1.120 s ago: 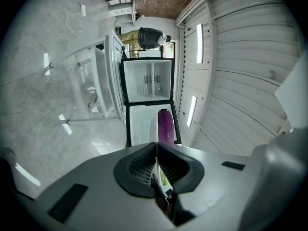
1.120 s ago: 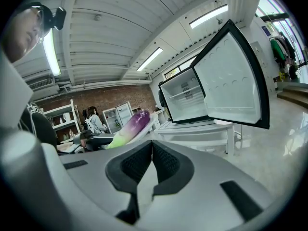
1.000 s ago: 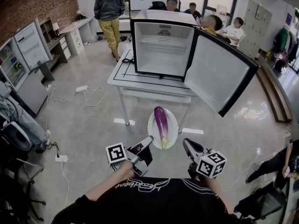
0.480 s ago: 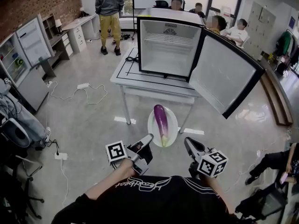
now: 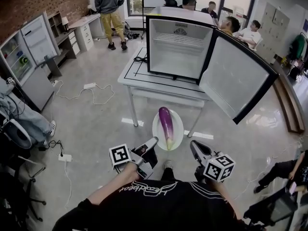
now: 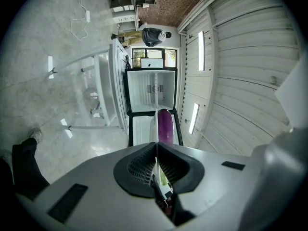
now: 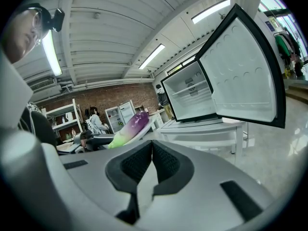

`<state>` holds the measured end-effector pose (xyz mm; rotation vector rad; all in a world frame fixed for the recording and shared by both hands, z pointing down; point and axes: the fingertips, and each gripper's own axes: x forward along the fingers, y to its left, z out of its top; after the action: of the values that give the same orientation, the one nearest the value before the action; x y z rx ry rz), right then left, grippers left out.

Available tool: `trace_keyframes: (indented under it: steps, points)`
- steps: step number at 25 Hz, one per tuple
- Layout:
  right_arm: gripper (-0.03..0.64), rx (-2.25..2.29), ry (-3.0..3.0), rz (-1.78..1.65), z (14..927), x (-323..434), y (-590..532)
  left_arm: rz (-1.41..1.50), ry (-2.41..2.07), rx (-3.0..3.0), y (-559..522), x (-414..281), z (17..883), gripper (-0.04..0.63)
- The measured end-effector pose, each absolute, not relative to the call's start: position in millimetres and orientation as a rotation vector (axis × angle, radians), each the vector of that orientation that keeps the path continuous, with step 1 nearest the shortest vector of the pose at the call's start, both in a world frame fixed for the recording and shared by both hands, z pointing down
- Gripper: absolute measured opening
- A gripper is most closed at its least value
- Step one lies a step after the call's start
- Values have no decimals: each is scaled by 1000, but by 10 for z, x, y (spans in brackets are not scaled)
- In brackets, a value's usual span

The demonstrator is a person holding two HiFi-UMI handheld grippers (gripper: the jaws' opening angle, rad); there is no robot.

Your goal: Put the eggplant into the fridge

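A purple eggplant (image 5: 166, 124) with a green stem end lies on a white plate (image 5: 177, 121) held in the air in front of me. My left gripper (image 5: 153, 143) is shut on the plate's near left rim, and my right gripper (image 5: 193, 146) is shut on its near right rim. In the left gripper view the plate (image 6: 154, 129) shows edge-on between the closed jaws of the left gripper (image 6: 156, 150), with the eggplant (image 6: 166, 125) beyond. In the right gripper view the right gripper (image 7: 151, 146) pinches the plate (image 7: 144, 179), eggplant (image 7: 130, 127) to the left. Ahead stands the open fridge (image 5: 180, 47).
The fridge sits on a white table (image 5: 159, 83); its door (image 5: 238, 78) swings out to the right. Its inside holds one wire shelf. Cables and a power strip (image 5: 89, 85) lie on the floor at left. Several people stand or sit behind the fridge. Shelving lines the left wall.
Both grippers still hold the plate the same way. The table and fridge have shifted a little right and nearer in the head view. The standing person at the back has moved away.
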<state>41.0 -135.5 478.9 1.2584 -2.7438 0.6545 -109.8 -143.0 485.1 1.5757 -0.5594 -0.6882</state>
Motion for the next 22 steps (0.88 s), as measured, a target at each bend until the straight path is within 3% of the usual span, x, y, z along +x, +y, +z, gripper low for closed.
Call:
trace_keyframes:
  steps: [22]
  points:
    - [8,1248,-2731,721,5061,707,-3081,-602,-635,1516,-3018,-736,5246,22]
